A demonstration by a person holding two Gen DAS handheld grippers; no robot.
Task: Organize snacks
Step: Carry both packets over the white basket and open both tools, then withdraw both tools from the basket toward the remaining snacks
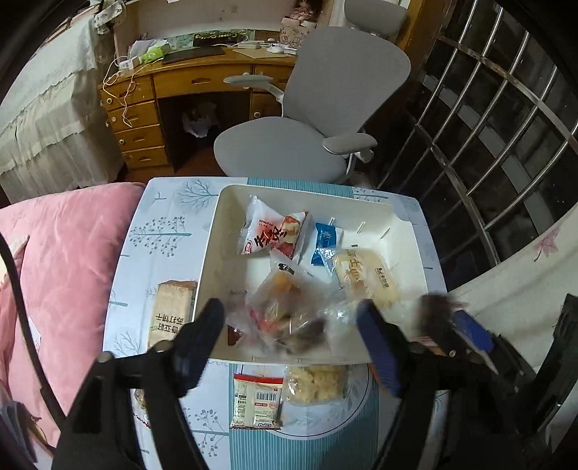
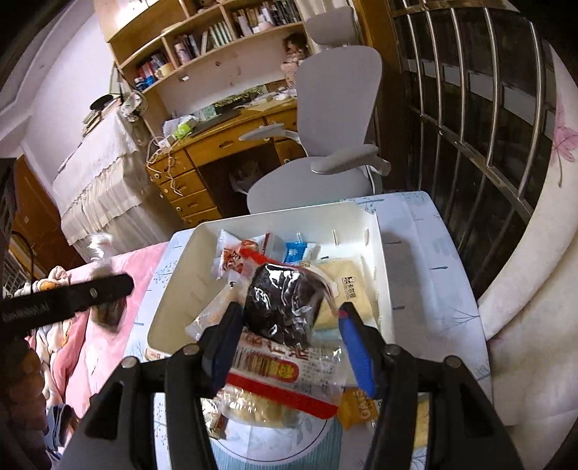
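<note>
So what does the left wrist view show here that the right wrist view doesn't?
Only the left wrist view shows the left gripper open above the tray, a blurred clear-wrapped snack between its fingers untouched, a biscuit pack lying left of the tray, and a barcode packet in front of it.

Only the right wrist view shows the right gripper closed on a dark chocolate cake packet with a red-and-white wrapper, and the bookshelf.

Both show the white tray, the blue candy, the grey chair and the wooden desk.

blurred clear packet (image 1: 289, 318) in bin, right claw (image 1: 451, 325) smeared
</note>
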